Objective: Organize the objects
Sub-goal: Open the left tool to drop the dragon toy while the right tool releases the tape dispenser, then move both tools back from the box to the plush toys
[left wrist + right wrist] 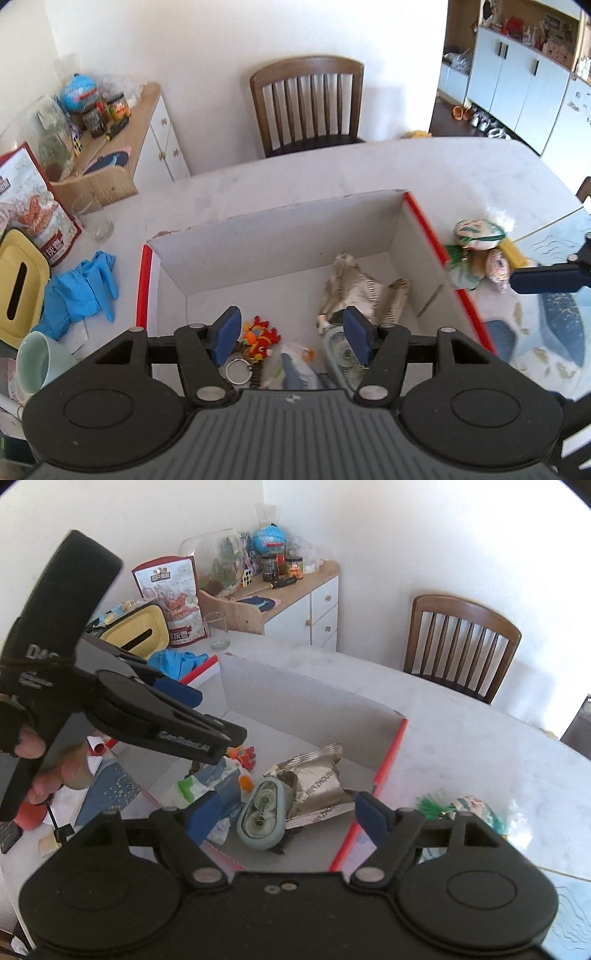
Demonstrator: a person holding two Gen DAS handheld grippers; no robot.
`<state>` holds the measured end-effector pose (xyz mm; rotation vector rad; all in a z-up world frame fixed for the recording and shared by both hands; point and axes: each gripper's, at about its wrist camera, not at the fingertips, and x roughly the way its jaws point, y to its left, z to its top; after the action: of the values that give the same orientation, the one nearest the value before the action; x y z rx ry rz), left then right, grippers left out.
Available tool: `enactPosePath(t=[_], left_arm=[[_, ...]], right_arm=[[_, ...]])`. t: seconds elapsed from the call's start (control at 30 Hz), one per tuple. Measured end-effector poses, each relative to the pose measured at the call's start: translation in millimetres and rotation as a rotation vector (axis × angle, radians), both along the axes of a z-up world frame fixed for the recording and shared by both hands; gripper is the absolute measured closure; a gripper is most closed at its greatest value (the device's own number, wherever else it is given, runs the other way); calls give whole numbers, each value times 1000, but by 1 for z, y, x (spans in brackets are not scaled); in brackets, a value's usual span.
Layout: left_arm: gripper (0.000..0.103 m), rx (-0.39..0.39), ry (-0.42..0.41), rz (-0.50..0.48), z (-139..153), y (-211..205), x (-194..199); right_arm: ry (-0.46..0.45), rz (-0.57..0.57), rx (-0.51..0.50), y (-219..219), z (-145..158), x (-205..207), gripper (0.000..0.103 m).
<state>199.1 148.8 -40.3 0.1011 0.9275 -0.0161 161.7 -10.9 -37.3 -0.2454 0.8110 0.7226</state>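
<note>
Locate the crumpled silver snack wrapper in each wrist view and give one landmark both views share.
Left wrist: crumpled silver snack wrapper lies inside the box, right of centre, just above the right pad.
Right wrist: it lies at centre, in the box, beside the grey-green tape dispenser.
Shared landmark: the wooden chair behind the table.

White walls [207,44], wooden chair [308,103], white marble table [461,173], side cabinet [295,602]
</note>
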Motion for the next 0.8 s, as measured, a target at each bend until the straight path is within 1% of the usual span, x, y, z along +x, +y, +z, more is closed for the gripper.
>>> enactPosePath(t=[0.03,0.13,0.3,0.33,0.43,0.5,0.57,0.63,0.7,0.8], left_arm=[[42,-2,-10,-3,4,-3,-4],[38,-9,-26,-6,15,-14,-15],[35,-32,-43,-3,28,-32,-30],[33,-40,-45,-3,30,-35,-32],[32,-49,-62,-5,36,-49,-39],[29,-49,-75,-7,40,-59,-43],[25,-57,-87,-4,43,-69,-46],[24,-69,-96,-5,45,-80,-49],[24,-76,-97,-2,46,-91,-51],[21,-88,-101,-4,47,-108,-51]], right_arm=[[-3,1,4,-4,2,-2,24],[-3,-2,25,-18,10,-8,22],[-12,-6,63,-42,22,-15,18],[-13,-6,70,-47,24,-16,18],[-14,-5,90,-65,29,-18,18],[-12,-9,105,-78,31,-18,18],[-9,-23,116,-92,34,-18,18],[-12,-39,125,-107,36,-18,16],[-13,-62,130,-123,37,-18,12],[-13,-87,132,-145,36,-17,10]])
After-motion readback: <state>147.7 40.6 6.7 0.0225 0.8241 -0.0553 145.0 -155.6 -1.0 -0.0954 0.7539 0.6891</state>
